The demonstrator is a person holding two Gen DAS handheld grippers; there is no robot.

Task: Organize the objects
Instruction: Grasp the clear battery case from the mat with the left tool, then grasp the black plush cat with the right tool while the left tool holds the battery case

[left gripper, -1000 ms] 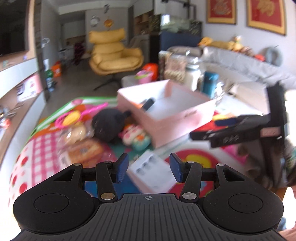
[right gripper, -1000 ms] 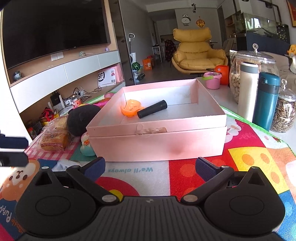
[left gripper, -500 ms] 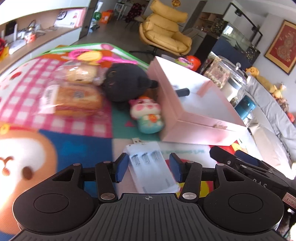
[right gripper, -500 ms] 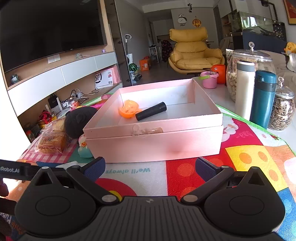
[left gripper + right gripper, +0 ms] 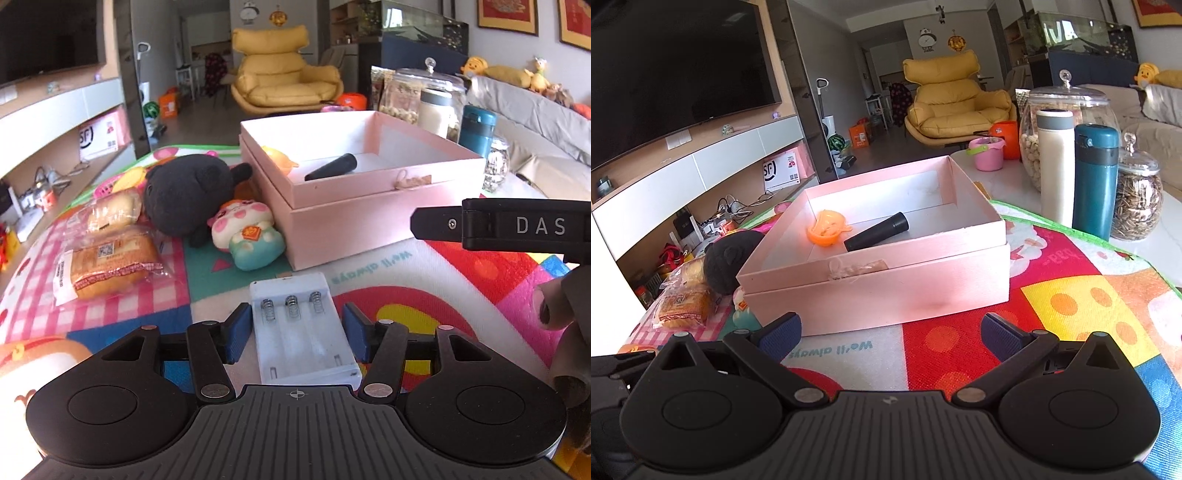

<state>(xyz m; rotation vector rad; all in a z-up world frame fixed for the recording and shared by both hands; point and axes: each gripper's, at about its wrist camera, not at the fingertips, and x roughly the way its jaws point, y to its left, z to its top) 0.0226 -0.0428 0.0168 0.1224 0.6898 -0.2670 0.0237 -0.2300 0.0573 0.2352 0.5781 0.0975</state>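
A white empty battery holder (image 5: 299, 332) lies on the colourful mat between the blue pads of my left gripper (image 5: 295, 319). The jaws are opening, and a narrow gap shows on each side of the holder. Behind it stands an open pink box (image 5: 369, 218) with a black cylinder (image 5: 330, 168) and an orange toy (image 5: 279, 158) inside. My right gripper (image 5: 890, 332) is open over the mat in front of the pink box (image 5: 886, 295), with nothing between its fingers. A black plush (image 5: 184, 192), a pink-and-teal squishy toy (image 5: 247, 236) and wrapped bread (image 5: 107, 262) lie left of the box.
A white bottle (image 5: 1054, 166), a teal flask (image 5: 1095, 181), glass jars (image 5: 1137, 199) and a pink cup (image 5: 988, 153) stand on the table right of and behind the box. The right gripper's body (image 5: 517, 225) and a person's finger (image 5: 550, 306) sit at the right of the left wrist view.
My left gripper sank toward the mat and swung round to face the box. The battery holder now lies further in between its pads, which stand slightly wider. The right gripper barely moved.
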